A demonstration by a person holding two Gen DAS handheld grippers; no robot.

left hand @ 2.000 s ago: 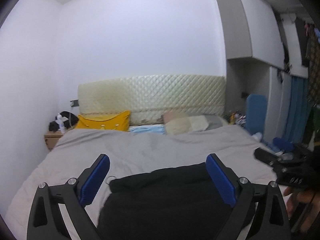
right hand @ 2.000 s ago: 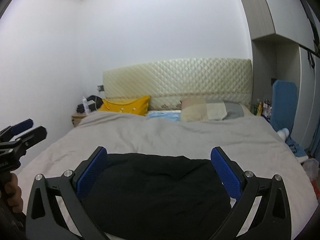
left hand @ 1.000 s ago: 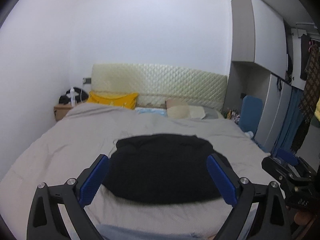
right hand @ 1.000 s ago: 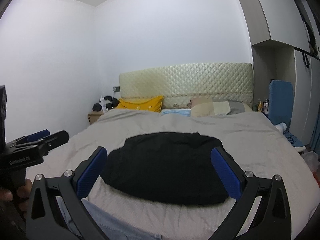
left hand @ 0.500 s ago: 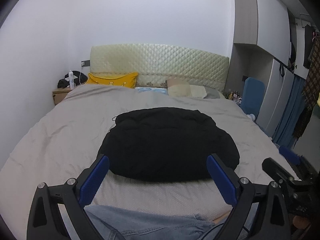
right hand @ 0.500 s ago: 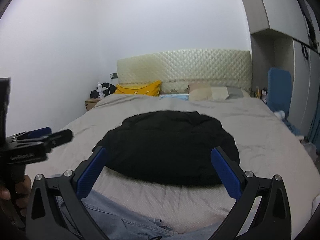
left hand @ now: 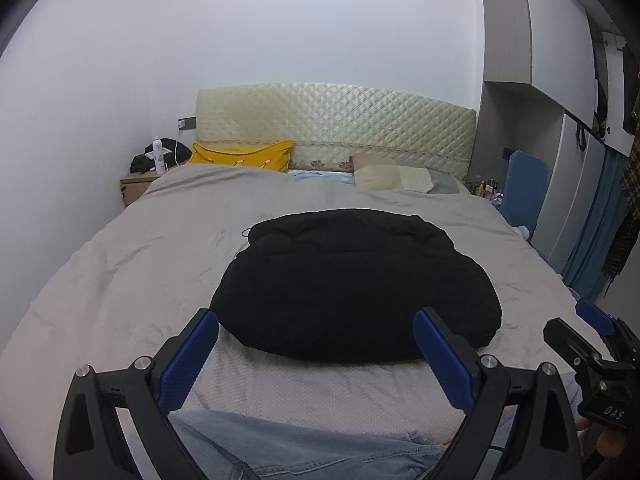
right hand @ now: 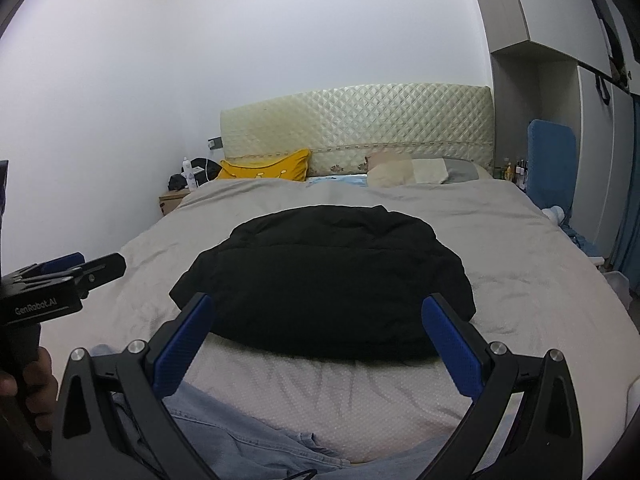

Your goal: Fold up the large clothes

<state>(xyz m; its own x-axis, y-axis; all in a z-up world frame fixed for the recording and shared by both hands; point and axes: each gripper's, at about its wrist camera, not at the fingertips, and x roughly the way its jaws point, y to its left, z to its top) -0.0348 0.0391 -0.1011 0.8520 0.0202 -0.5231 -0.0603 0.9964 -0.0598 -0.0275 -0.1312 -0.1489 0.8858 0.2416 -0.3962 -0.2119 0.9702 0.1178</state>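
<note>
The folded black jacket [left hand: 352,284] is lying mid-bed [left hand: 120,280], long axis crosswise, while the left gripper [left hand: 316,344] (marked "GenRobot.AI") and right gripper [right hand: 318,334] are hovering with jaws open, empty.

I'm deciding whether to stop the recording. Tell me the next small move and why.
Probably keep both grippers back. The black jacket lies as a compact folded bundle on the bed, and the left gripper and right gripper hover open, holding nothing, short of it.

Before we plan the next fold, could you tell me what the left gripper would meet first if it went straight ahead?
Most likely the black garment lying on the bed; the open left gripper points at its near edge, though depth is unclear.
</note>
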